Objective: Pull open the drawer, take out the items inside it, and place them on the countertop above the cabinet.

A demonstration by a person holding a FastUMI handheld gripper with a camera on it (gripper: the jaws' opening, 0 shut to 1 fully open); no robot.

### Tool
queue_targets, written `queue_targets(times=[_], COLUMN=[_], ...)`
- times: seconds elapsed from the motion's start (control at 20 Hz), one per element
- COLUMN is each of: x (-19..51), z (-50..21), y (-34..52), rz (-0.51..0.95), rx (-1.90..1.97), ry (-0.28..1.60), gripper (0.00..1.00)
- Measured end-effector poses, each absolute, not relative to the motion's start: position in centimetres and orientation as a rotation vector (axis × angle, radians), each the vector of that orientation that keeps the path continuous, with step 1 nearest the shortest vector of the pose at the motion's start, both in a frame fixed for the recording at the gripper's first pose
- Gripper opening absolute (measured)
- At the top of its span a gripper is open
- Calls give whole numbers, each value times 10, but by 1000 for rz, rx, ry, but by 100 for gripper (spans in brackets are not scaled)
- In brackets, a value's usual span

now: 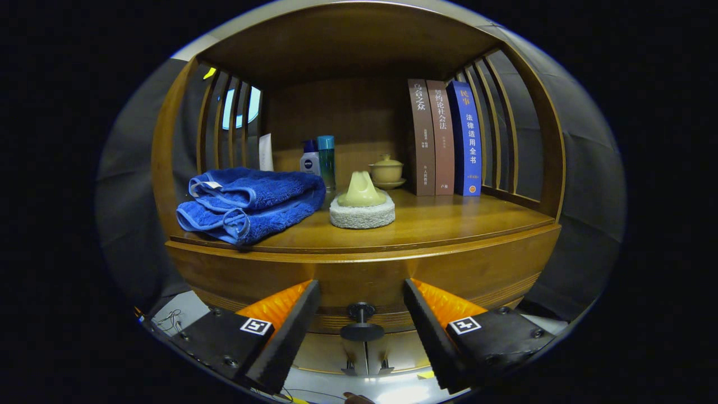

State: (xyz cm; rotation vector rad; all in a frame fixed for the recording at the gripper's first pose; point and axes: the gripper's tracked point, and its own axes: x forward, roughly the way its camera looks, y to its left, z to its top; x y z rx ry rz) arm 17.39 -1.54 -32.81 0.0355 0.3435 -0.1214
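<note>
Countertop [449, 221]: towel [249, 202], sponge [362, 216]; tool [362, 314] agape.

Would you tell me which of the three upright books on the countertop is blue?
The blue book is the one nearest the slatted side wall; the other two are brown. The open tongs flank the drawer knob.

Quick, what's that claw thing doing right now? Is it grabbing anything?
Gripper: open, holding nothing. Its fingers stand apart on either side of the drawer knob, not touching it.
</note>
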Motion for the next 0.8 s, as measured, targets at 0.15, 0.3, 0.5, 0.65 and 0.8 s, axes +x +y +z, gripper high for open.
queue_targets(times=[0.15, 0.3, 0.5, 0.65, 0.8], x=[173, 172, 163, 153, 139], z=[-329, -323, -308, -289, -262], y=[-16, -16, -20, -17, -15], rz=[-121, -115, -123, -114, -98], rx=[35, 38, 37, 39, 31], ry=[348, 345, 323, 309, 278], gripper=[99, 99, 99, 99, 99])
